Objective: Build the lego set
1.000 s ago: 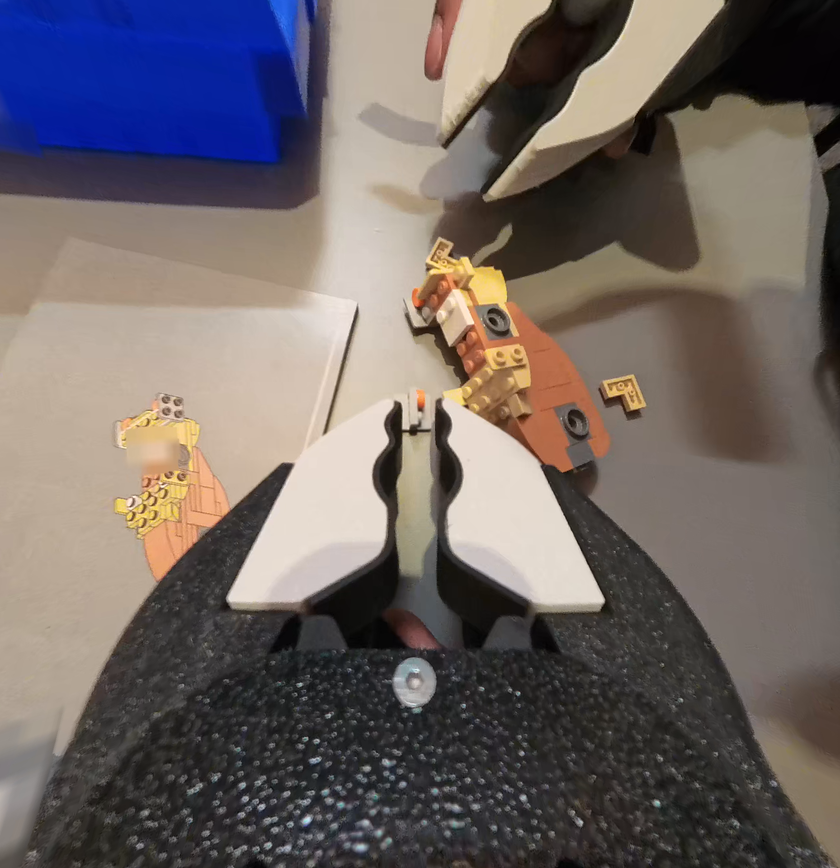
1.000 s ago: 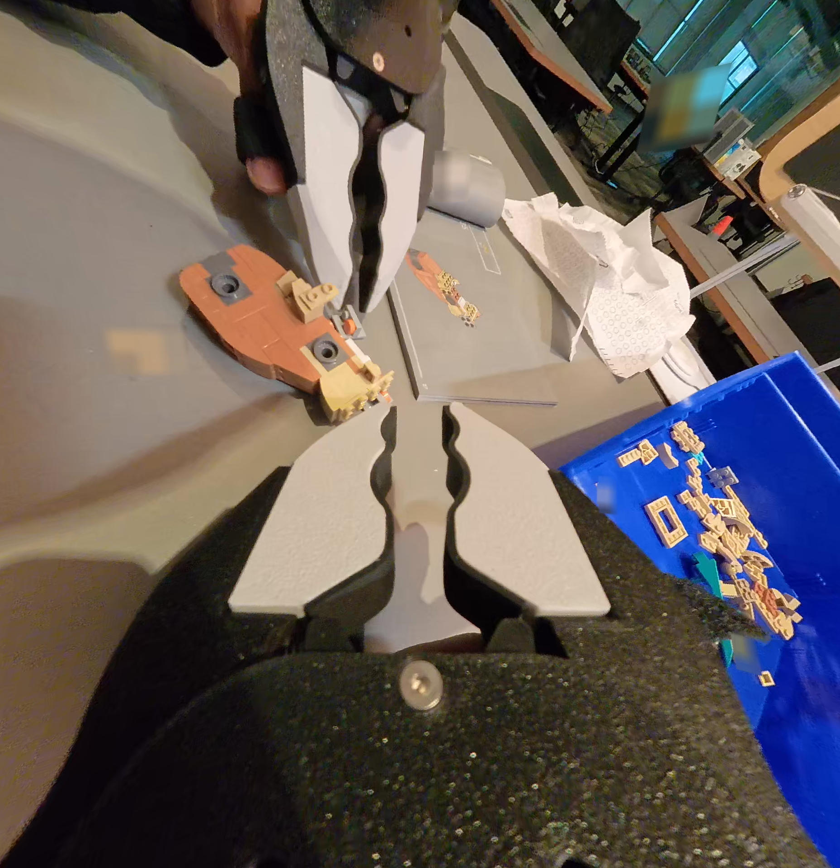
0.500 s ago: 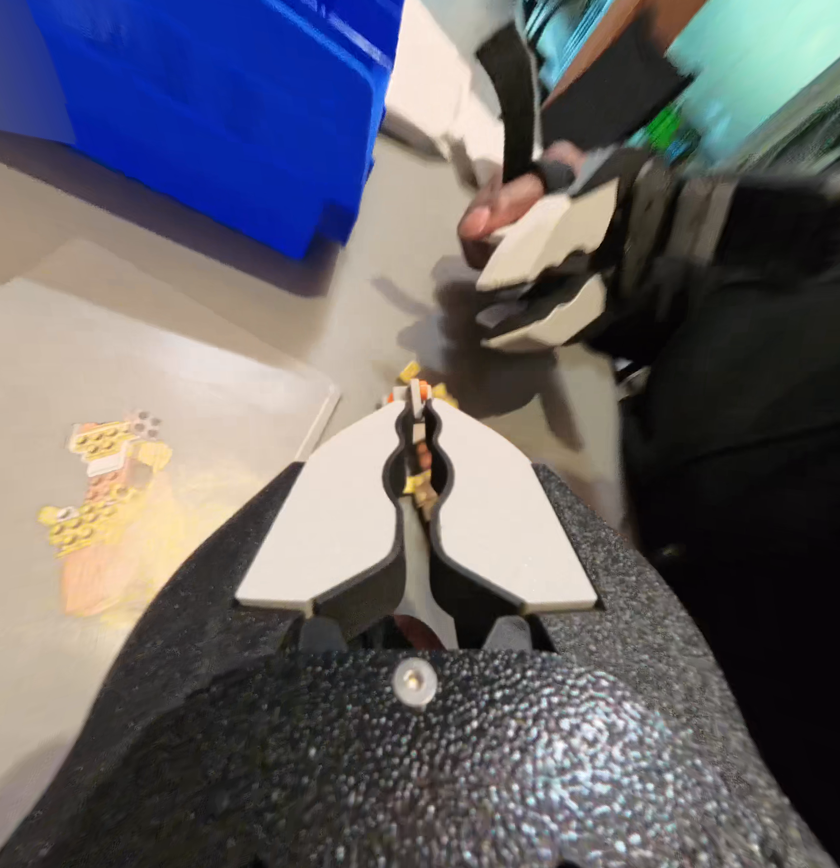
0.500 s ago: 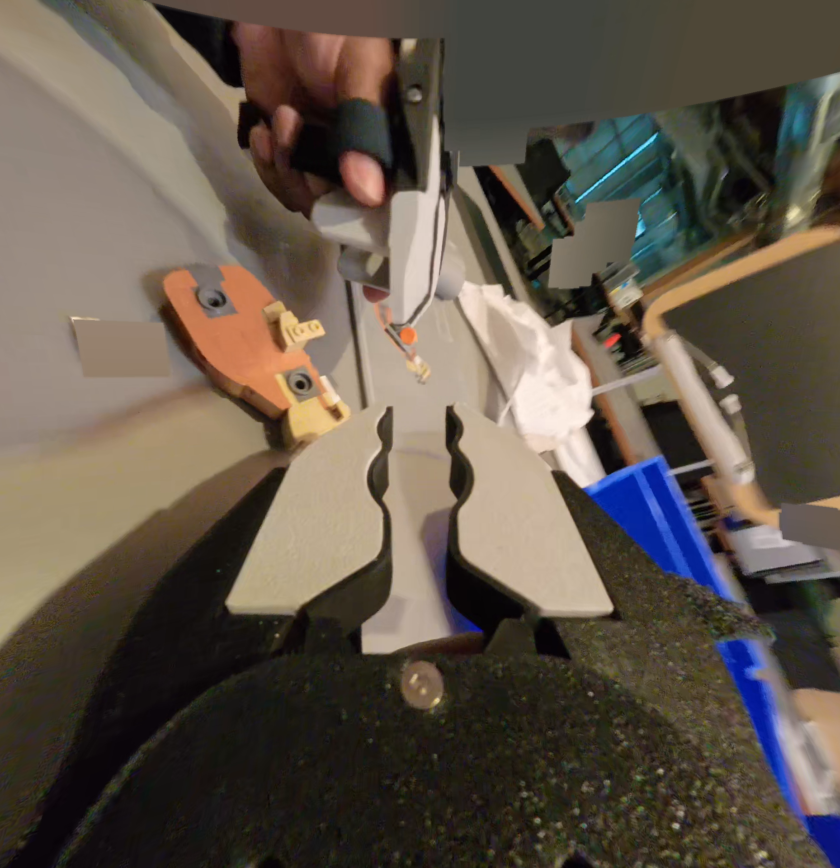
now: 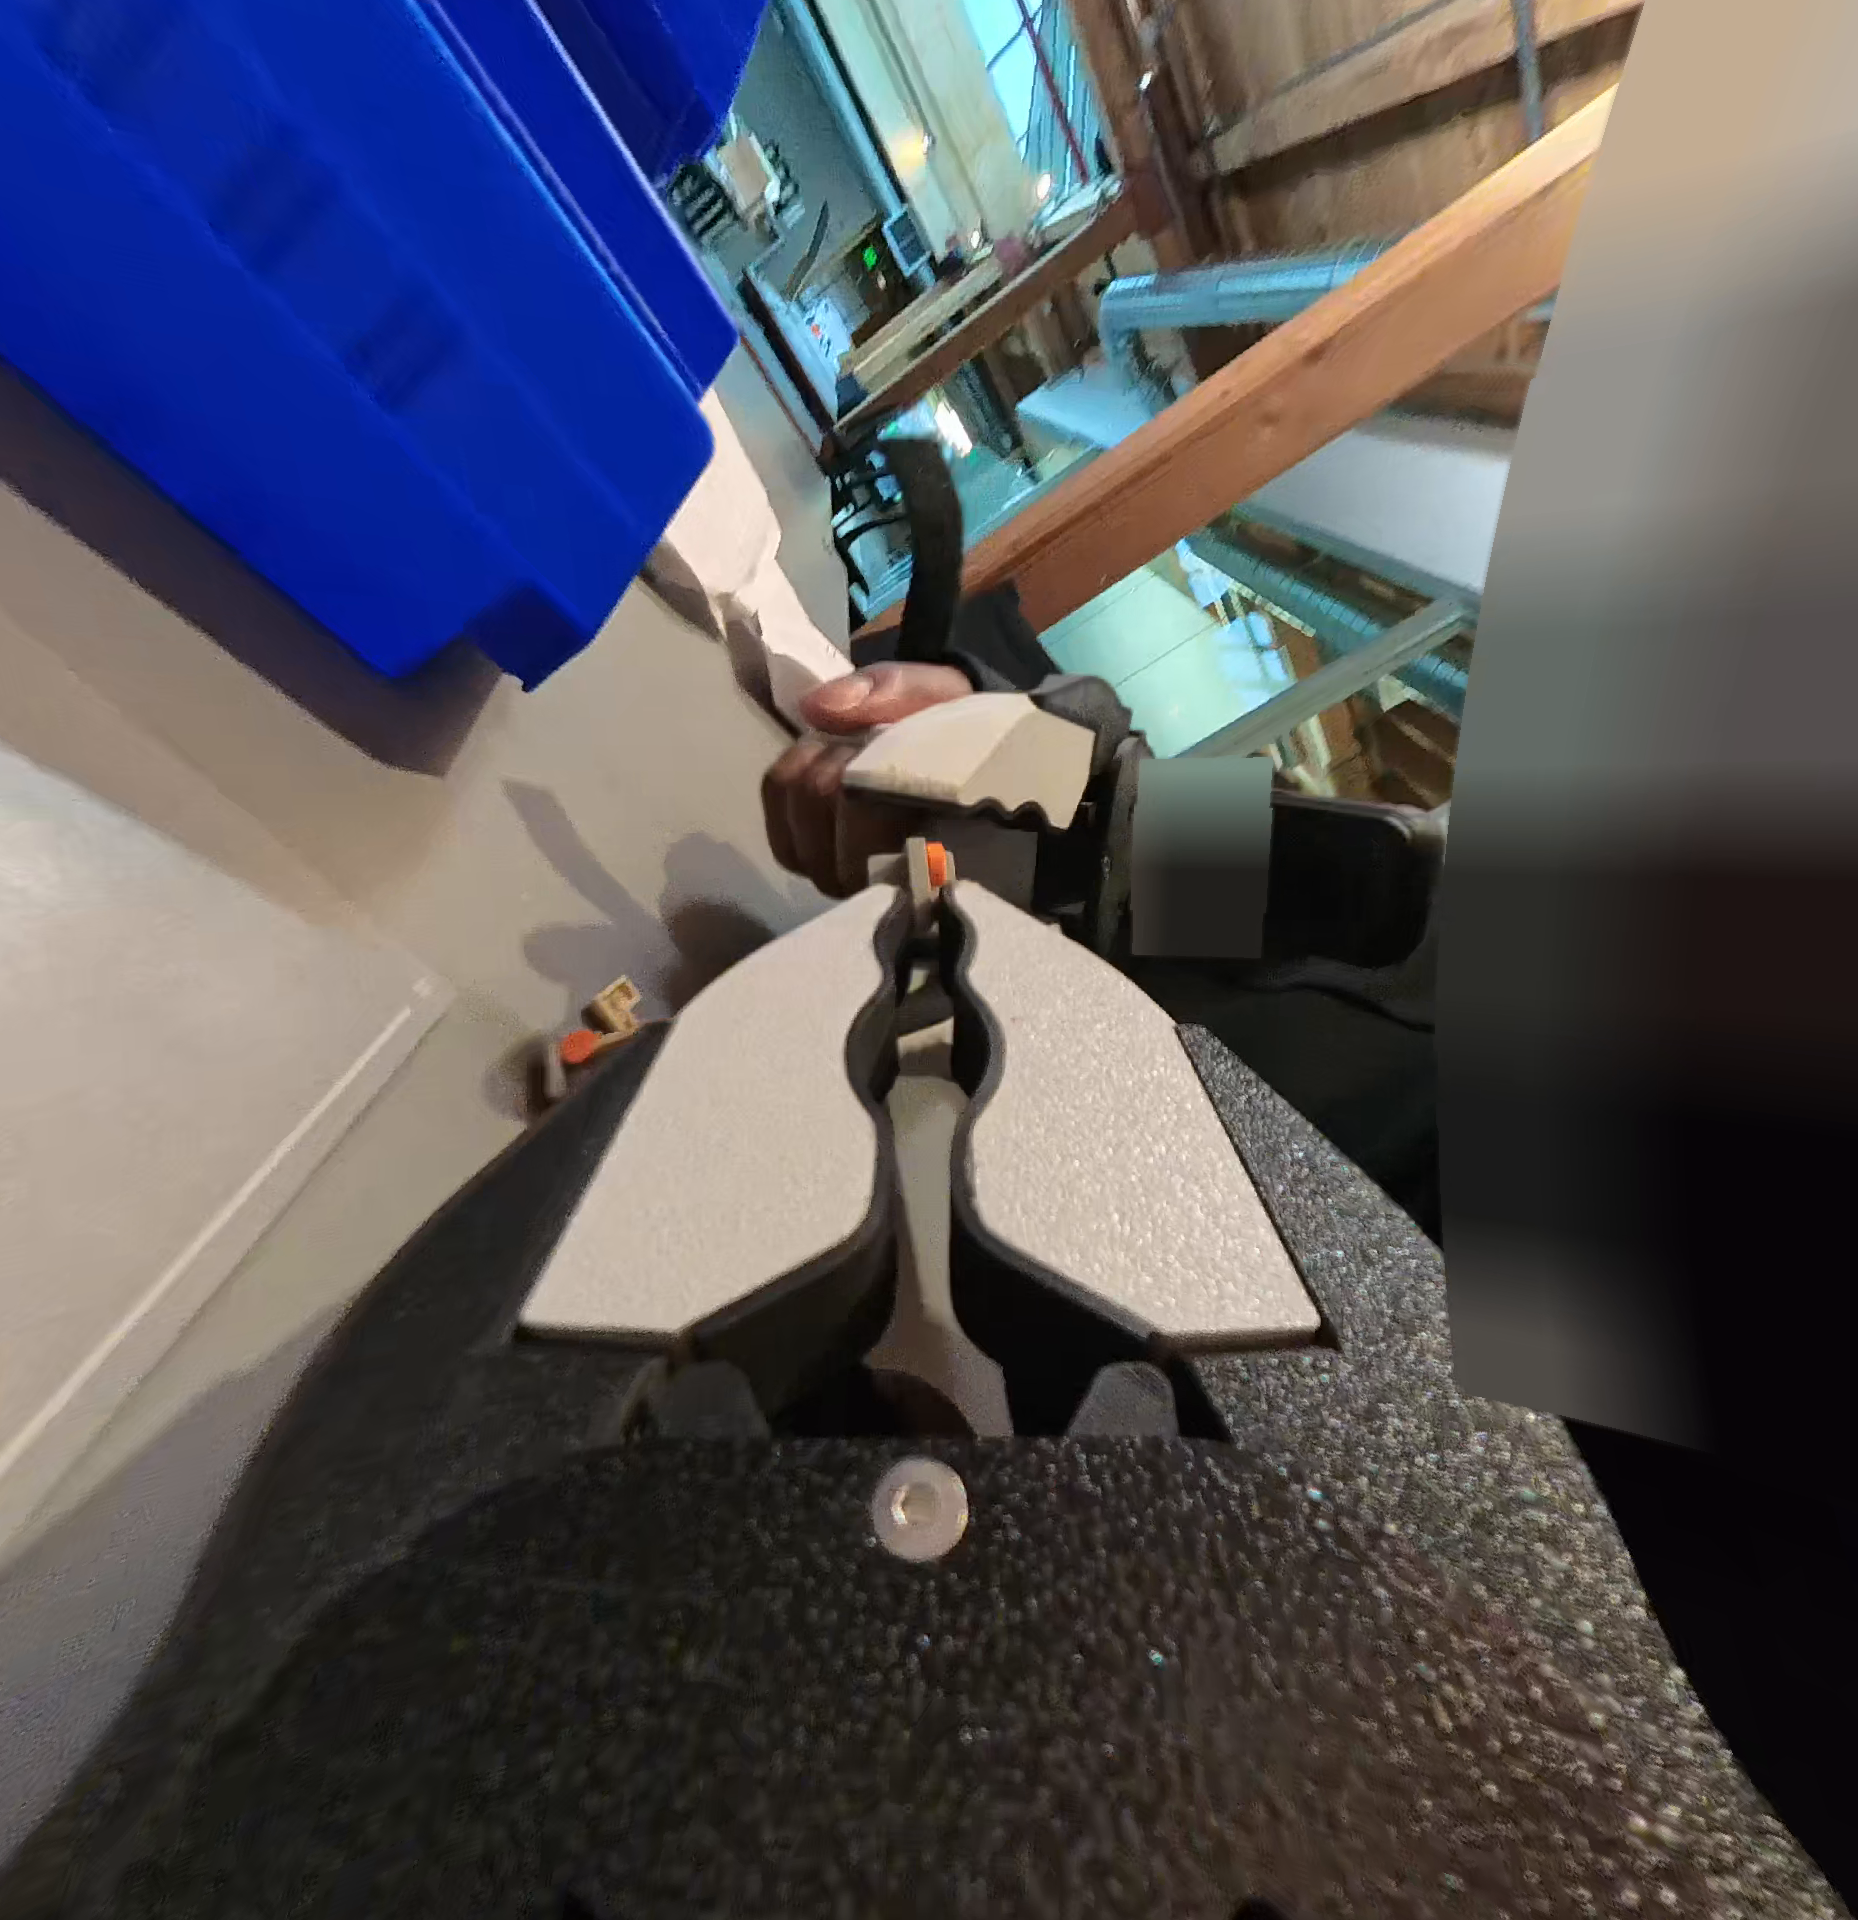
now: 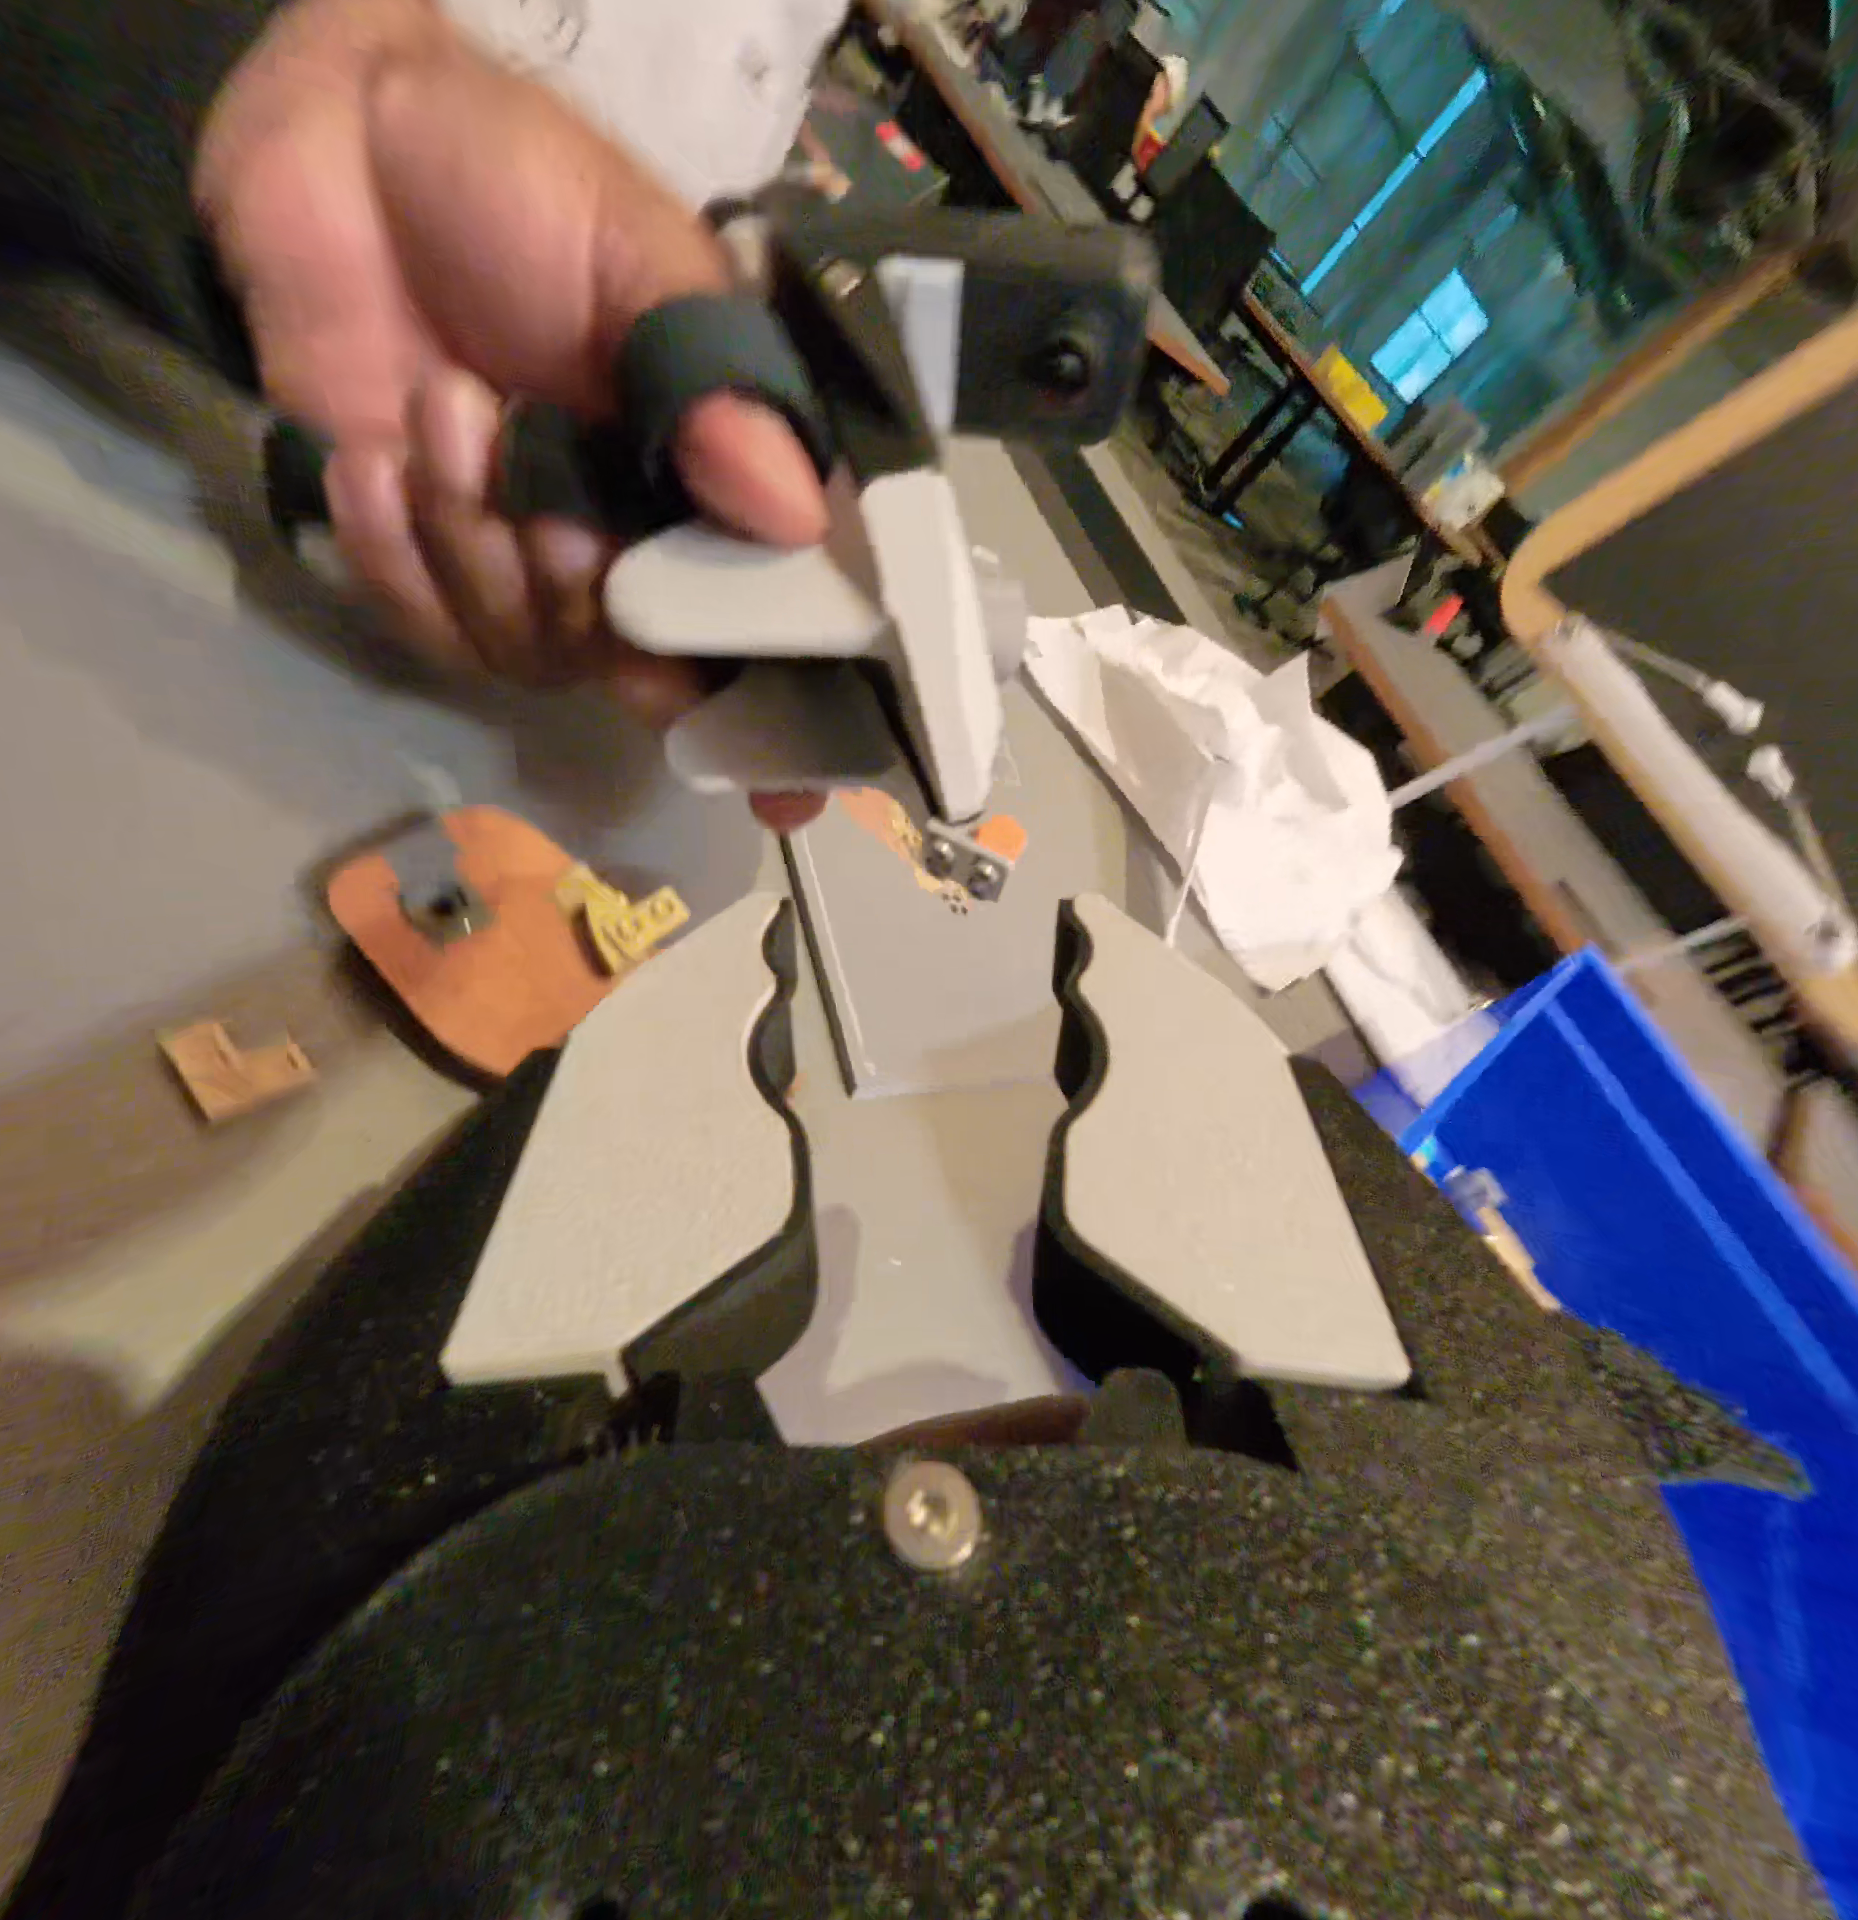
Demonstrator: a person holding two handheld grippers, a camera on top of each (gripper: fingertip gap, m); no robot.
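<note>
Above the table, left gripper [image 5: 923,902] pinches the grey-and-orange brick [image 5: 927,871] aloft for handover; right gripper [image 6: 920,914] gapes, waiting.

Open air between the two grippers, but down on the table it's tight: the brown lego hull [image 6: 468,935] sits left, the booklet [image 6: 935,997] dead ahead, crumpled paper [image 6: 1216,769] and the blue bin [image 6: 1683,1247] block the right.
</note>
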